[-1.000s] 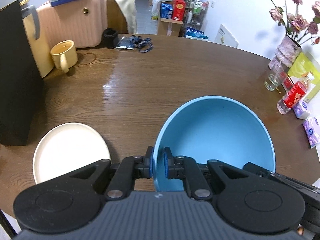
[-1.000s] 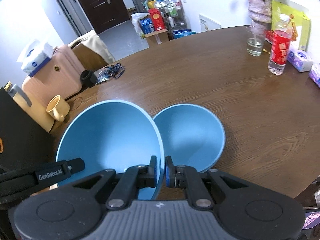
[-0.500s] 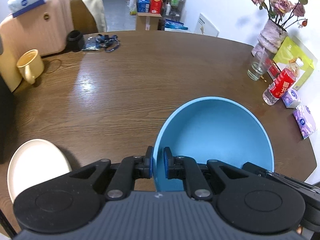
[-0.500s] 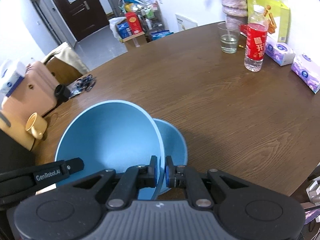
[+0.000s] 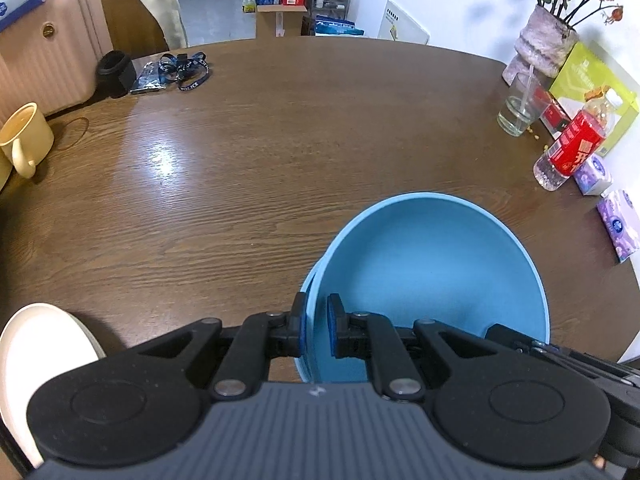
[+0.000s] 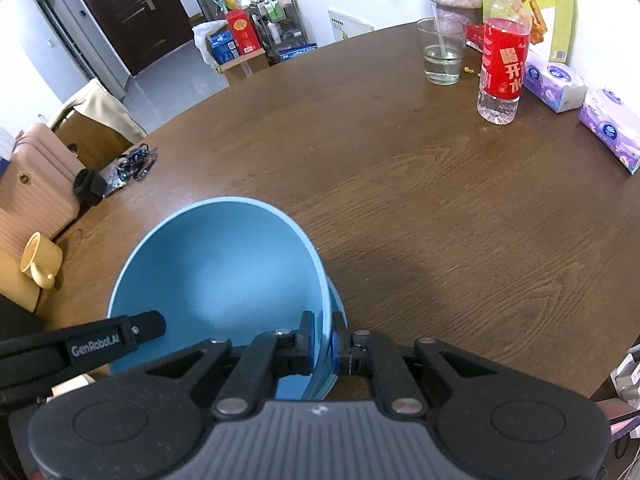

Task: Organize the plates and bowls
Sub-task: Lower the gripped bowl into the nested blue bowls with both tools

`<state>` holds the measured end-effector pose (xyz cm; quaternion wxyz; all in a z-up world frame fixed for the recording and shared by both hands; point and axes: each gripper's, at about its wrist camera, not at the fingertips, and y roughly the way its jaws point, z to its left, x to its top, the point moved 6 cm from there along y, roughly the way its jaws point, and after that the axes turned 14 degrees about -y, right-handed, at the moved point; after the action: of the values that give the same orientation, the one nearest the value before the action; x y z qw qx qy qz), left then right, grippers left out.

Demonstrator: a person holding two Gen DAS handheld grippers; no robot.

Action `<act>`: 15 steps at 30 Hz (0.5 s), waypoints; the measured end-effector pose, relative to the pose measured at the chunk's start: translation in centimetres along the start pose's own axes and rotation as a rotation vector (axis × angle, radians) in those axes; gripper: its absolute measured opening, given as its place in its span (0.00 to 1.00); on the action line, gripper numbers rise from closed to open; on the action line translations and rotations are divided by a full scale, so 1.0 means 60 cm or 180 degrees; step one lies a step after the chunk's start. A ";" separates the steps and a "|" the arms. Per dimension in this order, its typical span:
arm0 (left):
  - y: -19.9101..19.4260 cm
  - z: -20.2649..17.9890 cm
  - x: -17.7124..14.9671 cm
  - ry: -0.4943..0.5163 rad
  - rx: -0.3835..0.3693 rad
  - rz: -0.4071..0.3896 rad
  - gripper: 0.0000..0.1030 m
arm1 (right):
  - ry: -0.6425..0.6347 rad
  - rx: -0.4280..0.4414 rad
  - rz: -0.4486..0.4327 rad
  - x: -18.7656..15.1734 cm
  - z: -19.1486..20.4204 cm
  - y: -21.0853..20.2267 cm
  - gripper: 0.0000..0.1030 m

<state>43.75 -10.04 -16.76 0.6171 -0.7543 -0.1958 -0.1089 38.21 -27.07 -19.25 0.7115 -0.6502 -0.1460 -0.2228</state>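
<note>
Big bowl (image 5: 436,280) sits over a 2nd bowl (image 6: 335,300) at near edge of table (image 5: 280,140), w/ left gripper (image 5: 316,330) on its left rim & right gripper (image 6: 322,338) on its right rim. Plate (image 5: 24,352) lies near-left of the bowls; mug (image 5: 22,138) stands far left, lanyards (image 5: 180,70) behind it twd the far edge. Far right: glass (image 6: 442,54), bottle (image 6: 502,68) just right of it & nearer, then tissue packs (image 6: 554,84) along the right edge, vase (image 5: 540,46) behind the glass.
</note>
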 end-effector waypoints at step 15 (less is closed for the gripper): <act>0.027 -0.006 -0.001 0.0161 0.0090 -0.0006 0.11 | -0.0215 -0.0156 0.0105 -0.004 0.010 0.036 0.08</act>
<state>44.41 -10.66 -18.13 0.6324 -0.7423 -0.1824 -0.1258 39.16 -26.33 -21.15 0.6937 -0.6769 -0.1537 -0.1924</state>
